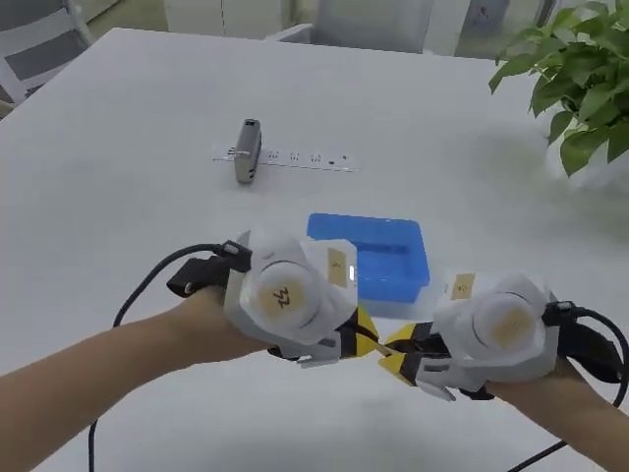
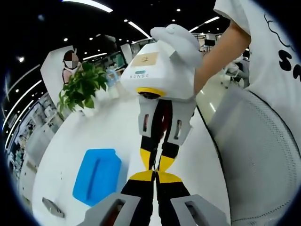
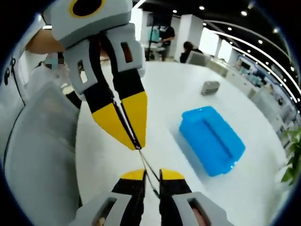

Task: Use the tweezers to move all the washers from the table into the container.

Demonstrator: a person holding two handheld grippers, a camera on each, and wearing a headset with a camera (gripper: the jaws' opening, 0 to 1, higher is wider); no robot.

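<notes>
Two hand-held grippers meet tip to tip low over the white bench (image 1: 147, 128), their yellow-tipped jaws pointing at each other. The left gripper (image 1: 366, 336) has its jaws clenched on the thin metal tweezers (image 3: 146, 167). The tweezers stick out past its tips as a fine line and run straight into the slot between the jaws of the right gripper (image 1: 395, 352).

In the right gripper view, those jaws stand only a sliver apart, with the tweezers passing between the yellow tips. Whether their pads are pressing on the metal I cannot tell.

The blue rectangular plastic container (image 1: 393, 283) sits on the bench just beyond the meeting point. It lies to the left of the left gripper's jaws and to the right of the right gripper's jaws, near both but touching neither. Its open top faces up, and what lies inside is too blurred to make out.

Well beyond the container from the jaws, a flat white power strip (image 1: 305, 158) lies across the bench. A grey block-shaped adapter (image 1: 249, 150) stands plugged in at one end of it. A leafy green potted plant (image 1: 580, 69) stands off past the right gripper's side, at the far edge of the bench.

A hand grips the white body of each gripper, and a black cable trails back from each.
</notes>
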